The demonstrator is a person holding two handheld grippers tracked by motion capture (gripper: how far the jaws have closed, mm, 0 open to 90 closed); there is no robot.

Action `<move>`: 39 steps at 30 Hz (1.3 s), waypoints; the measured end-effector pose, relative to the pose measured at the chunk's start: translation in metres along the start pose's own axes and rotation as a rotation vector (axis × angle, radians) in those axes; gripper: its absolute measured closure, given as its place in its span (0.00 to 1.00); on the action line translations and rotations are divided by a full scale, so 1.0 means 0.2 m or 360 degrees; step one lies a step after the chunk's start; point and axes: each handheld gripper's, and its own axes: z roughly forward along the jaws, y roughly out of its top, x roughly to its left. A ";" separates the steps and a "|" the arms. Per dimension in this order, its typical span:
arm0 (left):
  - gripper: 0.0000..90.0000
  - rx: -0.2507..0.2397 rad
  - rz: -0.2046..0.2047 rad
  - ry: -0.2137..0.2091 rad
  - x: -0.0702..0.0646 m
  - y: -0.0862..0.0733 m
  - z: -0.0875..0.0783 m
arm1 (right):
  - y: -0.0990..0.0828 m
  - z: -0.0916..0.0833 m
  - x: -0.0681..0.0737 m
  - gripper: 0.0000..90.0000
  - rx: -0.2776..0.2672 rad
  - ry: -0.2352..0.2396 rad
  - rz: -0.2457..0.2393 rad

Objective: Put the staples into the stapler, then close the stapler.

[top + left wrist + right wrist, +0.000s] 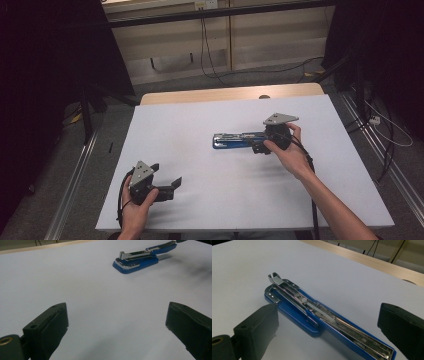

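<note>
A blue stapler [232, 140] lies folded open flat on the white table [190, 120], its chrome staple channel facing up. In the right gripper view the stapler [312, 312] runs from upper left to lower right between the jaws. My right gripper [256, 143] is open and straddles the stapler's right end, with both jaws wide apart and clear of it [327, 307]. My left gripper [166, 174] is open near the table's front left with nothing between its jaws [116, 307]. From there the stapler [136, 261] shows far ahead, at the upper right.
A wooden table edge [230, 93] shows beyond the white surface. Cables [207, 55] hang and trail on the floor behind. Dark curtains [50, 60] flank both sides. Metal floor rails [75, 175] run along the left and right.
</note>
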 end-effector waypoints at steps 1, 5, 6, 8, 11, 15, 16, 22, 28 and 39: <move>0.05 0.0001 0.0000 0.0001 0.00 0.00 0.00 | -0.01 -0.01 0.00 0.04 -0.0011 -0.0007 0.0007; 0.05 -0.0003 -0.0014 0.0011 -0.01 -0.01 -0.01 | -0.04 -0.04 -0.01 0.04 -0.0032 -0.0032 0.0024; 0.05 0.0002 -0.0003 0.0012 0.00 -0.01 -0.02 | -0.04 -0.05 -0.01 0.04 -0.0033 -0.0040 0.0026; 0.05 -0.0013 -0.0015 0.0024 0.00 -0.01 -0.02 | -0.06 -0.07 -0.02 0.04 -0.0048 -0.0053 0.0037; 0.05 -0.0009 -0.0011 0.0037 0.00 -0.01 -0.03 | -0.07 -0.09 -0.02 0.04 -0.0059 -0.0071 0.0047; 0.05 -0.0016 -0.0007 0.0047 -0.01 0.00 -0.03 | -0.11 -0.12 -0.02 0.04 -0.0097 -0.0091 0.0062; 0.05 -0.0019 -0.0009 0.0043 -0.01 0.00 -0.02 | -0.12 -0.13 -0.03 0.04 -0.0114 -0.0092 0.0062; 0.05 -0.0010 -0.0008 0.0031 -0.01 0.00 -0.01 | -0.17 -0.18 -0.03 0.04 -0.0151 -0.0126 0.0100; 0.05 -0.0013 -0.0009 0.0016 0.00 0.00 -0.01 | -0.21 -0.21 -0.04 0.04 -0.0145 -0.0143 0.0128; 0.05 0.0012 0.0001 0.0012 -0.01 0.01 0.05 | -0.24 -0.25 -0.06 0.04 -0.0141 -0.0190 0.0134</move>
